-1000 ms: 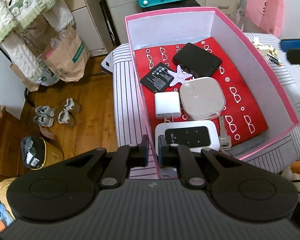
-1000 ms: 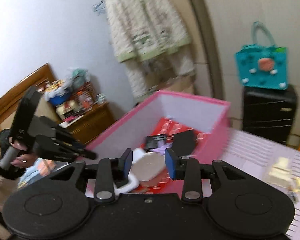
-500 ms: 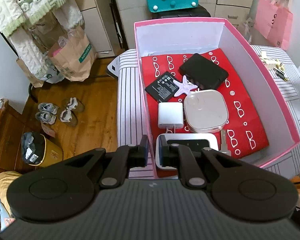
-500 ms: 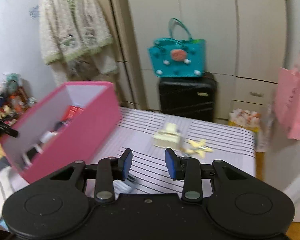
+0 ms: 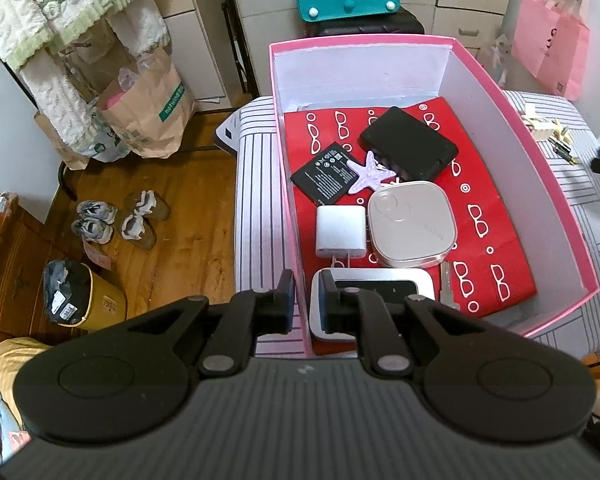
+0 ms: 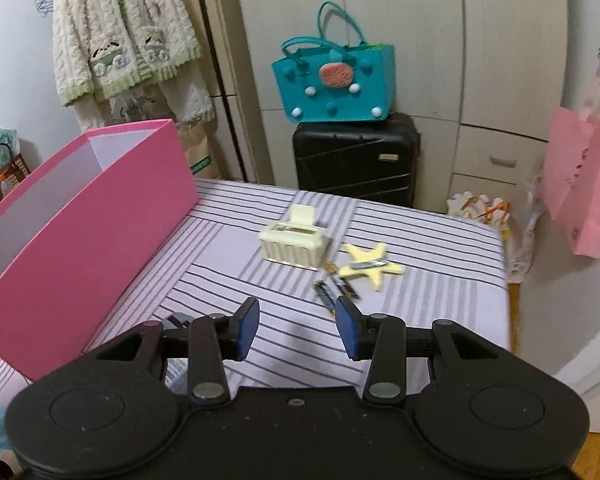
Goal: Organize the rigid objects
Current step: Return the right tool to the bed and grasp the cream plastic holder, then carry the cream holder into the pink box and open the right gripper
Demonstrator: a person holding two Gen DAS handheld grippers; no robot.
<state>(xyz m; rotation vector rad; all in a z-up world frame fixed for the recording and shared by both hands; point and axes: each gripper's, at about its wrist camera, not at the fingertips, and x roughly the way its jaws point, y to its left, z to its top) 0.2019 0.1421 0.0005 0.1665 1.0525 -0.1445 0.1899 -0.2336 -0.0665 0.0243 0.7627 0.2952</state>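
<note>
Left wrist view: the left gripper (image 5: 303, 300) is clenched on the near wall of the pink box (image 5: 540, 152), which fills frame centre on the striped table (image 5: 256, 200). Right wrist view: the right gripper (image 6: 297, 326), jaws opening with nothing between them, faces the cream clip (image 6: 294, 242), yellow star clip (image 6: 370, 266) and batteries (image 6: 338, 290) at frame centre (slightly blurred). Risk: these crowded pieces may skid or be grabbed in pairs; letting go of the wall could let the box shift.
</note>
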